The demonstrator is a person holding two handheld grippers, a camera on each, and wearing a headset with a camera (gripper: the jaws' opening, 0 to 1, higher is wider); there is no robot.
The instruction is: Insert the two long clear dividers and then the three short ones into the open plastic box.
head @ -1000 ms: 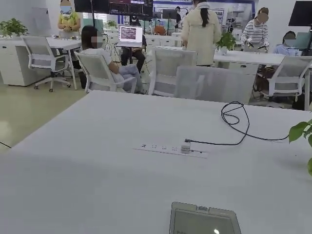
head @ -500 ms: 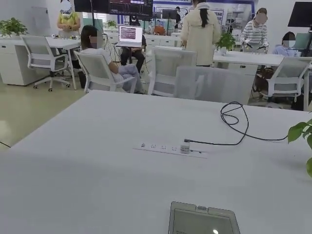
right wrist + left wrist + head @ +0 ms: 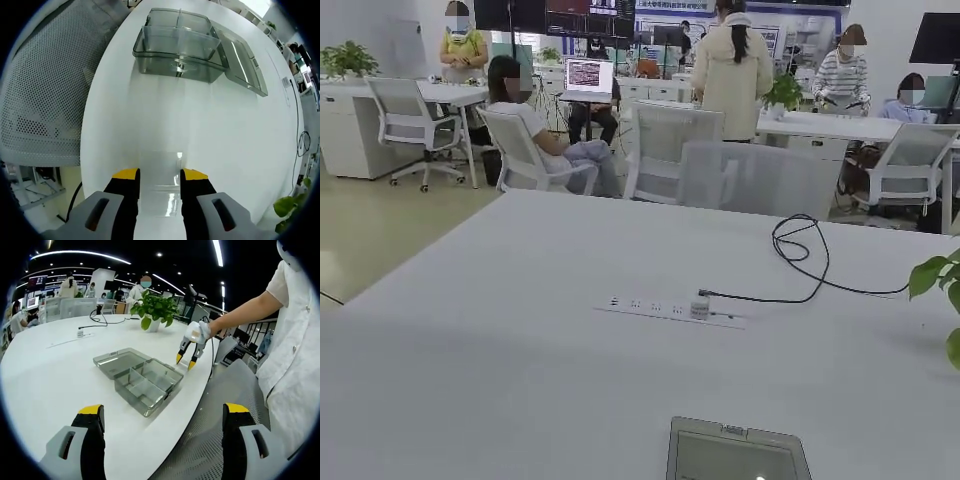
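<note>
The clear plastic box stands open near the table's edge, its lid laid flat behind it. Clear dividers stand inside the box. In the head view the lid lies at the bottom edge. My left gripper is open, low and well short of the box, with nothing between its fingers. My right gripper, held by a hand, hovers beside the box's far corner. In its own view the right gripper is shut on a clear divider, with the box and lid ahead.
A grey mesh chair back stands against the table's edge, also seen from the left gripper. A potted plant sits behind the box. A power strip and a black cable lie mid-table. People sit and stand at the desks beyond.
The head camera has tilted slightly. The lid, power strip and cable have not moved on the table.
</note>
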